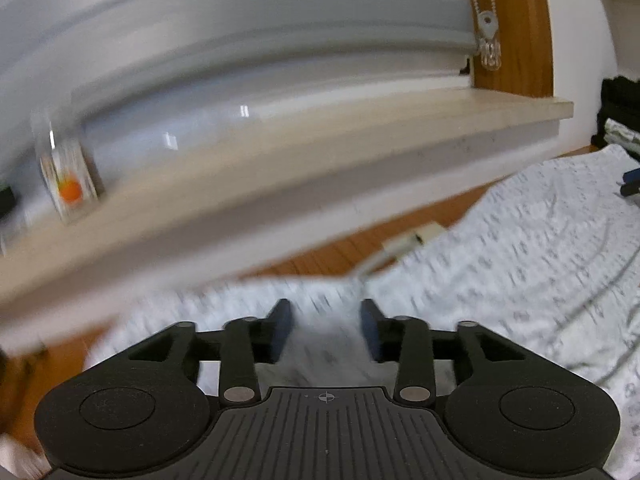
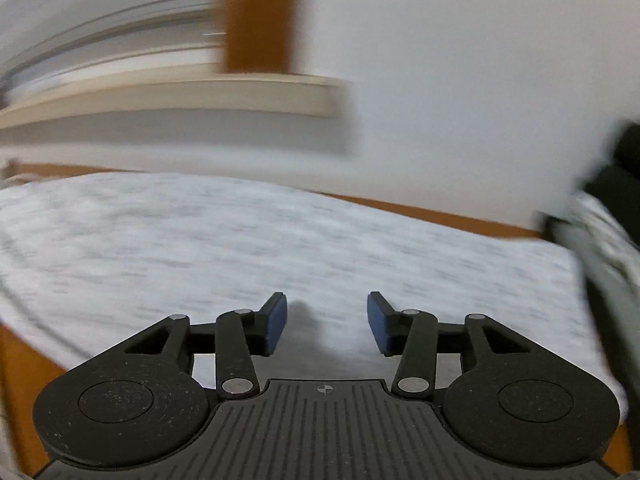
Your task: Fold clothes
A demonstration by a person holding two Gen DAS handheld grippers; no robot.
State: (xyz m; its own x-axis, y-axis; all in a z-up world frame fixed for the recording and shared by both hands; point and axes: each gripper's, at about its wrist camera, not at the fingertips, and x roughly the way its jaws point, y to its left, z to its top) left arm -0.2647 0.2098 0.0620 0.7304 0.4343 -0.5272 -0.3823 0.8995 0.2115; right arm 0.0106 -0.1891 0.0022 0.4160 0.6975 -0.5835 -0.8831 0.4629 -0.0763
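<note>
Looking along my left tongs [image 1: 327, 330], I see both blue pads standing apart, about half open. A raised ridge of the cloth [image 1: 520, 248] sits in the gap, close to each pad, but the blur keeps me from telling whether either pad presses on it. The cloth is pale grey with a fine dark fleck and thin curved lines, and it lies spread over the brown worktop [image 1: 320, 254], reaching away toward the far right corner. A small white plug on a cord [image 1: 416, 238] lies at the cloth's far edge, partly on the bare wood. Beyond the worktop's far edge runs a pale sill [image 1: 280, 168] with a small packet bearing an orange spot [image 1: 66, 184] standing on it, and a bead chain [image 1: 486, 12] hangs at the brown window frame. Dark things sit at the right edge.

Along my right tongs [image 2: 327, 322], the pads again stand about half open, with nothing between them; the cloth [image 2: 280, 240] lies flat below. It covers most of the worktop [image 2: 460, 218], leaving a brown strip along the far edge and a patch at the near left corner. Everything here is smeared by blur. A dark heap [image 2: 624, 168] sits at the far right corner.
</note>
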